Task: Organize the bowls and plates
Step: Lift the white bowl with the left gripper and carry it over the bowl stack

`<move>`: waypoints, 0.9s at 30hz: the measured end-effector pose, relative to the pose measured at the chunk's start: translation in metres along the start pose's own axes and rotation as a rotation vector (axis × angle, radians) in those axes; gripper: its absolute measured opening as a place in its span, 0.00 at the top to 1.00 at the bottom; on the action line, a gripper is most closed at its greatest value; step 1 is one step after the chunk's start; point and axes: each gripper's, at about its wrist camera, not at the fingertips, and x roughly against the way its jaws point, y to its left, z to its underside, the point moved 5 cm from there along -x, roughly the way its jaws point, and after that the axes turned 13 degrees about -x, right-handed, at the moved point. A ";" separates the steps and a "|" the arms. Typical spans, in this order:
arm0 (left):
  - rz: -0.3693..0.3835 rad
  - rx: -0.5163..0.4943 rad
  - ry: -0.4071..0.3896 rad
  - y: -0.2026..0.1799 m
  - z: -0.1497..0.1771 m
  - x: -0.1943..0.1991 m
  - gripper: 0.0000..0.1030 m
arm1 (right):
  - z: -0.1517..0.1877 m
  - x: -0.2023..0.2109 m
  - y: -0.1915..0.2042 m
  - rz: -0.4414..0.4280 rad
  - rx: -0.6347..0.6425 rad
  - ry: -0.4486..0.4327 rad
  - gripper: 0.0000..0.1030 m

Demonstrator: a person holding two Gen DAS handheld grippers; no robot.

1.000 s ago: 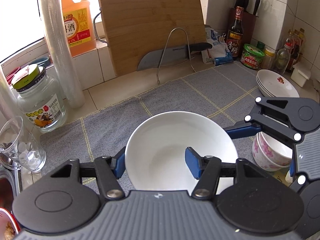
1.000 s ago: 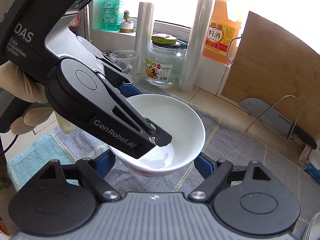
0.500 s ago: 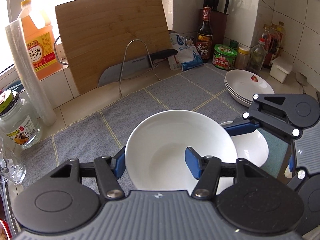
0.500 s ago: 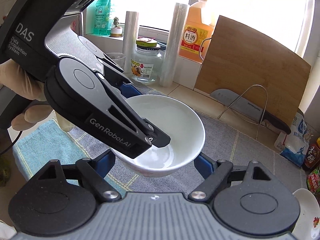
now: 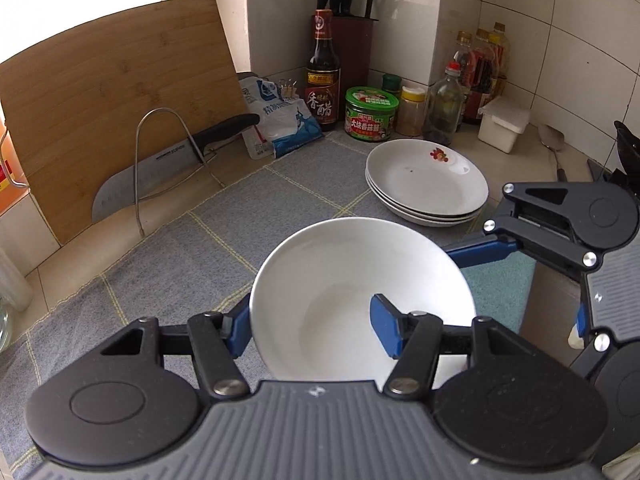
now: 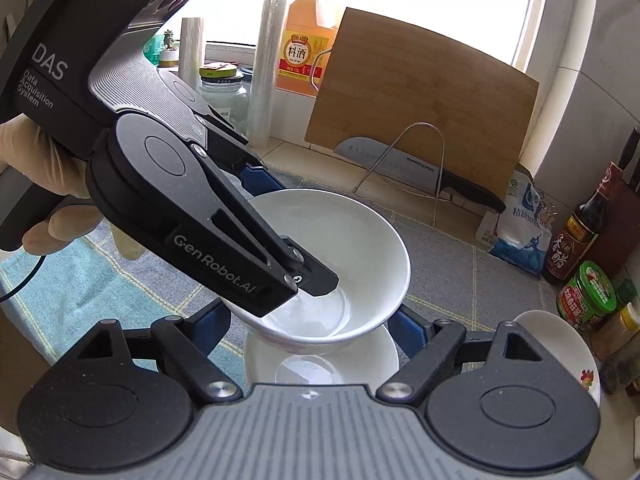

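- Bamboo cutting board (image 5: 116,104) leaning at the counter's back edge
- Cleaver (image 5: 168,168) in a wire rack (image 5: 160,152)
- Vinegar bottle (image 5: 323,76) and green tin (image 5: 372,114) toward the back corner
- Grey cloth (image 5: 240,216) across the counter

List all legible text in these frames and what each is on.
"DAS Data Acquisition System": left gripper housing.
"GenRobot.AI": its finger linkage.
"料酒": orange jug.
"香醋": dark vinegar bottle.
"SUPOR": cleaver blade.
"大块香菇酱": green-lidded tub.
"精制": blue-white bag; rest blurred.
Glass jar label: unreadable.

The left gripper (image 6: 280,240) clamps a white bowl's (image 6: 360,248) rim, holding it above another bowl (image 6: 320,364) between the right gripper's (image 6: 310,322) spread fingers.
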 end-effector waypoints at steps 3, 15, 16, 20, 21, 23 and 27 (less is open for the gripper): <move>0.021 -0.008 0.004 -0.007 -0.004 -0.007 0.42 | 0.005 0.001 -0.009 0.014 -0.014 0.013 0.14; 0.054 -0.001 0.038 -0.014 -0.001 -0.022 0.42 | 0.016 -0.006 -0.021 -0.006 -0.066 0.061 0.14; 0.055 0.002 0.041 -0.014 -0.001 -0.022 0.42 | 0.016 -0.007 -0.021 -0.009 -0.068 0.064 0.14; 0.064 0.015 0.053 -0.014 0.002 -0.026 0.42 | 0.019 -0.010 -0.022 -0.022 -0.079 0.076 0.14; 0.066 0.017 0.055 -0.014 0.003 -0.027 0.42 | 0.020 -0.011 -0.022 -0.024 -0.081 0.079 0.14; 0.066 0.020 0.062 -0.015 0.004 -0.029 0.42 | 0.022 -0.012 -0.022 -0.028 -0.082 0.084 0.14; 0.071 0.031 0.070 -0.014 0.008 -0.033 0.42 | 0.024 -0.014 -0.022 -0.040 -0.093 0.091 0.14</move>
